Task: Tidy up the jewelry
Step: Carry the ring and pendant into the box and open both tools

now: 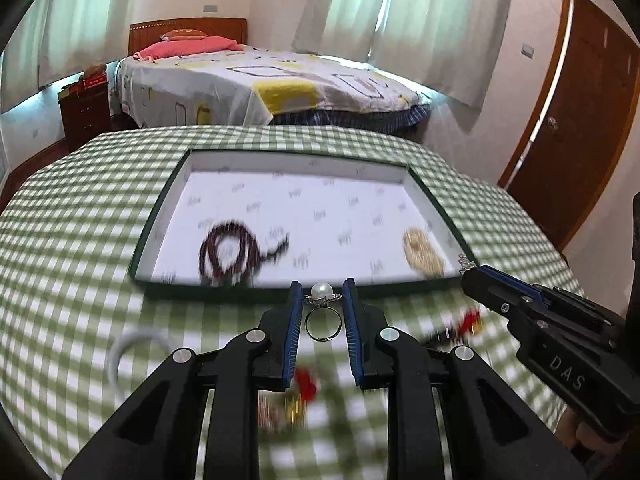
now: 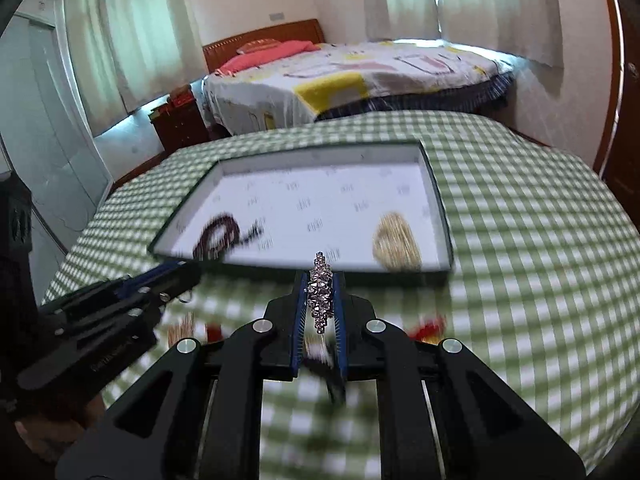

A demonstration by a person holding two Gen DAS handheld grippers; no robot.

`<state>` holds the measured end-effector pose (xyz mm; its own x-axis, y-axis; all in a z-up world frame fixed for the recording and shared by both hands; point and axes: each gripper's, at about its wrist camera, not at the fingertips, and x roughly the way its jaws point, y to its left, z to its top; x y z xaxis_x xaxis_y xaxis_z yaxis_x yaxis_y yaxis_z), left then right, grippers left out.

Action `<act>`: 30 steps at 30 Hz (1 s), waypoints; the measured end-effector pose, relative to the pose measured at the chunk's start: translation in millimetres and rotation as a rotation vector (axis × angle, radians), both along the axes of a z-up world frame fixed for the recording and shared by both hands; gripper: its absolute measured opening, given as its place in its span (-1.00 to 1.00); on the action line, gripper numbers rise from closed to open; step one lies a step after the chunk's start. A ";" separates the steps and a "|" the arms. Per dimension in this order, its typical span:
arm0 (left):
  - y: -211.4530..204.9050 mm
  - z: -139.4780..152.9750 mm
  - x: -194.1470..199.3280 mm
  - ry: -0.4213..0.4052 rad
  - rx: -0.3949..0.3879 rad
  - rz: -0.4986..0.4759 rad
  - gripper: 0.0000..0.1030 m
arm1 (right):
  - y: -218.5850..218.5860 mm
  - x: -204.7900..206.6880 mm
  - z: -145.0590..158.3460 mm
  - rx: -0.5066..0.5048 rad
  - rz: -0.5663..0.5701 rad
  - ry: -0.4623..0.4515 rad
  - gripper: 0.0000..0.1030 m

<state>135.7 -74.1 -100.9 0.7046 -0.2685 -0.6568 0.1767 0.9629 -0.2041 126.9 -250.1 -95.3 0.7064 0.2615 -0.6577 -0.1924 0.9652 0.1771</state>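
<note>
A pearl ring (image 1: 322, 312) is clamped in the left tool (image 1: 322, 300) and what seems a rhinestone piece (image 2: 320, 292) in the right tool (image 2: 319, 292), both carried low-centre toward the tray (image 1: 436, 200), where release is next required.

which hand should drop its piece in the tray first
Right, probably. The right gripper, shut on a crystal piece, has its tip at the tray rim. The left gripper, holding a pearl ring, sits just short of it.
</note>
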 end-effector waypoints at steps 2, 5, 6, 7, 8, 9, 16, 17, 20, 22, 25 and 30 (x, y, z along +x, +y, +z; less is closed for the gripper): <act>-1.6 1.6 17.6 -0.011 0.008 0.009 -0.59 | 2.8 17.8 2.6 -0.007 0.003 -0.010 -0.74; -3.6 -1.5 37.3 -0.004 0.018 0.015 -0.59 | 4.5 40.3 -1.8 -0.016 0.006 0.000 -0.74; -4.7 -5.0 45.5 0.007 0.024 0.016 -0.59 | 5.2 46.5 -6.4 -0.017 0.006 0.012 -0.74; -5.7 -9.7 52.6 0.022 0.029 0.017 -0.59 | 5.4 51.2 -10.3 -0.016 0.005 0.023 -0.74; -6.8 -15.2 58.9 0.038 0.035 0.018 -0.59 | 4.5 57.1 -15.3 -0.013 0.005 0.039 -0.74; -7.4 -19.3 63.0 0.050 0.040 0.021 -0.59 | 3.4 65.2 -23.6 -0.010 0.005 0.063 -0.74; -18.0 -45.8 81.6 0.118 0.081 -0.005 -0.59 | 4.2 87.8 -53.1 -0.029 0.017 0.146 -0.74; -18.9 -47.1 81.8 0.122 0.083 -0.007 -0.59 | 4.0 89.7 -56.1 -0.031 0.018 0.154 -0.74; -23.7 -50.7 84.2 0.128 0.106 -0.023 -0.58 | 5.7 92.5 -60.8 -0.035 0.022 0.165 -0.74; -25.0 -51.7 85.3 0.129 0.111 -0.026 -0.58 | 7.5 95.0 -64.3 -0.037 0.027 0.174 -0.73; -25.3 -52.1 85.8 0.125 0.110 -0.025 -0.58 | 8.1 94.6 -65.1 -0.044 0.028 0.168 -0.71; -26.9 -51.9 85.9 0.116 0.109 -0.036 -0.44 | 6.0 94.4 -63.8 -0.036 0.023 0.160 -0.40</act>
<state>221.6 -101.1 -152.8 0.6134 -0.2150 -0.7599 0.1930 0.9739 -0.1198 221.3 -244.1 -159.1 0.5858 0.2506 -0.7707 -0.1863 0.9672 0.1728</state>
